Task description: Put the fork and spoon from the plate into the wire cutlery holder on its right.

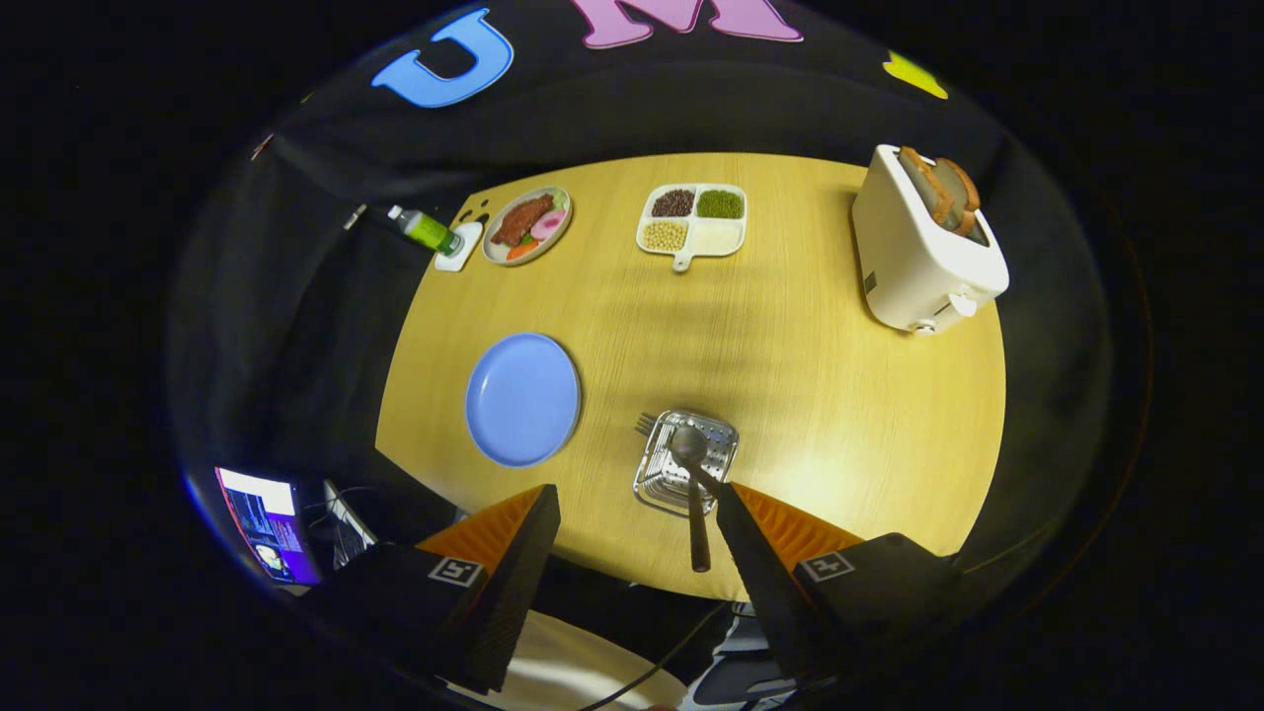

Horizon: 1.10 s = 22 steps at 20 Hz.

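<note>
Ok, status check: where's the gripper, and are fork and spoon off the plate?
Gripper open, holding nothing, above the table's near edge. Blue plate bare. Spoon and fork both in wire holder. Nothing in the way.

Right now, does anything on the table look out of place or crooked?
Yes. The spoon lies tilted over the rim of the wire cutlery holder, its handle sticking out toward the open gripper. Fork tines poke past the holder's far corner. The blue plate is empty.

Spoon (691, 464) and fork (647, 424) stand in the holder (660, 472), right of the plate (522, 398).
</note>
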{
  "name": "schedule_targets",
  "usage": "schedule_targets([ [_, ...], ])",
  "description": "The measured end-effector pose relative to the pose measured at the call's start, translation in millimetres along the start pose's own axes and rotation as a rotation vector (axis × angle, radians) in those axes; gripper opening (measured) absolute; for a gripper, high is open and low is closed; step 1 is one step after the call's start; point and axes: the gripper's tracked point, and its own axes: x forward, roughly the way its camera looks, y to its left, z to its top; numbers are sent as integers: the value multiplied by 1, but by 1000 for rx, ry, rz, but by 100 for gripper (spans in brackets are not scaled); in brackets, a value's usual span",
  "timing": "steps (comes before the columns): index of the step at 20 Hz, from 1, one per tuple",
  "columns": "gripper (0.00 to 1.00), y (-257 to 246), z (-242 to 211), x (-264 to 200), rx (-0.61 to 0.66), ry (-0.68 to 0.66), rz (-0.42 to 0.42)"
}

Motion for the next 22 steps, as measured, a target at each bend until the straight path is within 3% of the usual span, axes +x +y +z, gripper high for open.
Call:
schedule_targets([
  [11, 99, 53, 66, -97, 4, -595, -60],
  [17, 99, 70, 87, -157, -57, -862, -170],
  [22, 99, 96, 90, -185, -156, -1020, -210],
])
